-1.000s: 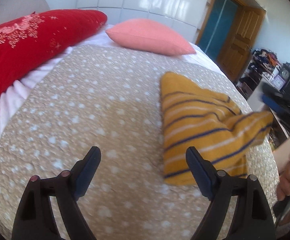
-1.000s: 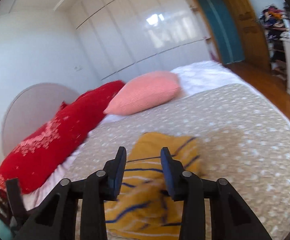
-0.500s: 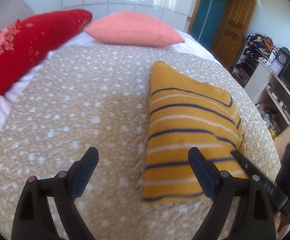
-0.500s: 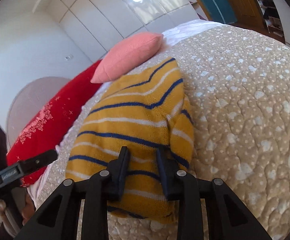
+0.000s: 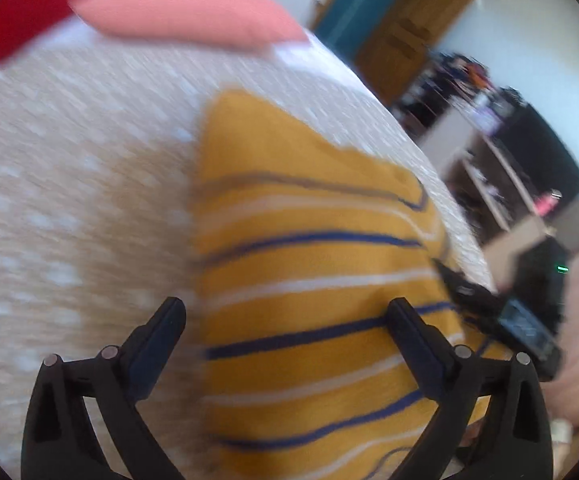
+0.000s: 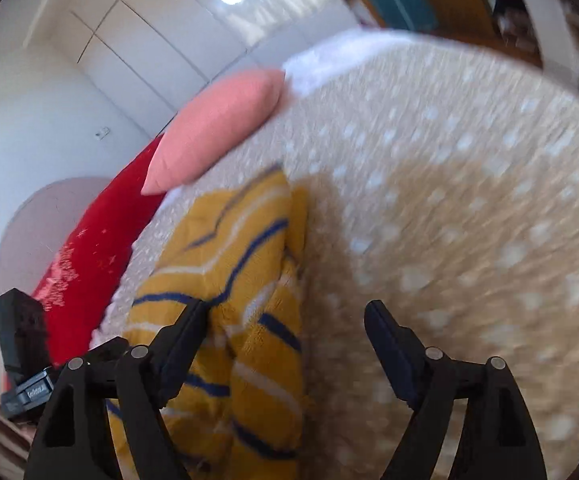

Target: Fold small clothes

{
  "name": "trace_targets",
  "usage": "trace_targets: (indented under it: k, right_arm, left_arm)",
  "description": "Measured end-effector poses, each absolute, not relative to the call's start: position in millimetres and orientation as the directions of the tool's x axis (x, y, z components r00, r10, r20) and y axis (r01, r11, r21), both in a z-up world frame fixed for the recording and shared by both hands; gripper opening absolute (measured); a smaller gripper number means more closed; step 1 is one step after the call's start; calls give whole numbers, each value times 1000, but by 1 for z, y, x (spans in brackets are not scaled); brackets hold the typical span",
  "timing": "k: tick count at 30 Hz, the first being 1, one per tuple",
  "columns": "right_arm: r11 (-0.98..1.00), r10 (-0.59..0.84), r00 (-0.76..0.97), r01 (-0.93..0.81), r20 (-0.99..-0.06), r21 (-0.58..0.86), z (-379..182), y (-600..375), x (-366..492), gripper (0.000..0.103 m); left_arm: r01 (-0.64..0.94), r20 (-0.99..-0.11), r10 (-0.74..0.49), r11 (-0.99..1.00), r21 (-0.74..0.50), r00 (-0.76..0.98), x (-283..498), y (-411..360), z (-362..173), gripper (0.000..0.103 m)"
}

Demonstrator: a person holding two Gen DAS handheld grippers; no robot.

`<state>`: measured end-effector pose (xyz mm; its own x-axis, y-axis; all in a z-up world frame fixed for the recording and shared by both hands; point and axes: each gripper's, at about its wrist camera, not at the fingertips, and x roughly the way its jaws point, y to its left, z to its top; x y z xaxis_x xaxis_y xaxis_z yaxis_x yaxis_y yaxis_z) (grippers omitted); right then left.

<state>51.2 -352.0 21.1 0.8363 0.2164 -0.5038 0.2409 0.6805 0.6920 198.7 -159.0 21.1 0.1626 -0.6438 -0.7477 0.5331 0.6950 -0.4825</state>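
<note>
A yellow knit garment with blue and white stripes [image 5: 309,264] lies folded on the beige dotted bedspread [image 5: 69,184]. My left gripper [image 5: 285,320] is open, low over the garment's near left part, one finger off its left edge. In the right wrist view the garment [image 6: 241,280] lies at the lower left. My right gripper [image 6: 289,324] is open and empty over the garment's right edge. The right gripper also shows in the left wrist view [image 5: 501,312] at the garment's right side.
A pink pillow [image 5: 185,12] and a red pillow [image 6: 89,264] lie at the head of the bed. A wooden door [image 5: 405,36] and cluttered shelves [image 5: 489,152] stand beyond the bed's right edge. The left gripper's body [image 6: 21,356] shows at the left.
My right gripper has opened and let go of the garment, which now lies flat. My left gripper has moved right and closer, over the garment's near end.
</note>
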Motion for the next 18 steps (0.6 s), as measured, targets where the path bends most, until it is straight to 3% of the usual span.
trace_targets:
  k: [2, 5, 8, 10, 11, 13, 15, 16, 18]
  right_arm:
    - [662, 300, 838, 161, -456, 732, 19, -347, 58, 47]
    - [679, 317, 840, 123, -440, 724, 29, -340, 62, 42]
    - [632, 411, 856, -19, -314, 775, 48, -329, 60, 36]
    - [654, 434, 857, -89, -277, 751, 66, -315, 61, 37]
    - [680, 421, 859, -86, -292, 729, 70, -308, 61, 43]
    - [784, 298, 865, 19, -403, 620, 71, -299, 60, 51]
    - [876, 87, 848, 185, -522, 445, 64, -293, 59, 53]
    - [884, 31, 835, 235, -550, 405, 61, -293, 57, 54]
    - [861, 32, 856, 239, -517, 449, 66, -296, 45, 51]
  left_arm:
    - [520, -756, -645, 686, -508, 112, 199, -169, 11, 95]
    - [470, -721, -682, 679, -564, 119, 203, -154, 22, 71]
    - [452, -680, -720, 658, -602, 141, 210, -130, 53, 65]
    - [452, -679, -708, 679, -578, 194, 210, -116, 73, 68]
    - [448, -699, -681, 706, -548, 219, 209, -113, 76, 75]
    - [435, -759, -573, 795, -423, 308, 203, -109, 75, 82]
    - [429, -808, -471, 850, -307, 354, 191, -110, 65, 82]
    - [428, -822, -448, 858, -284, 352, 185, -109, 60, 82]
    - [424, -834, -429, 865, -269, 345, 170, -107, 48, 82]
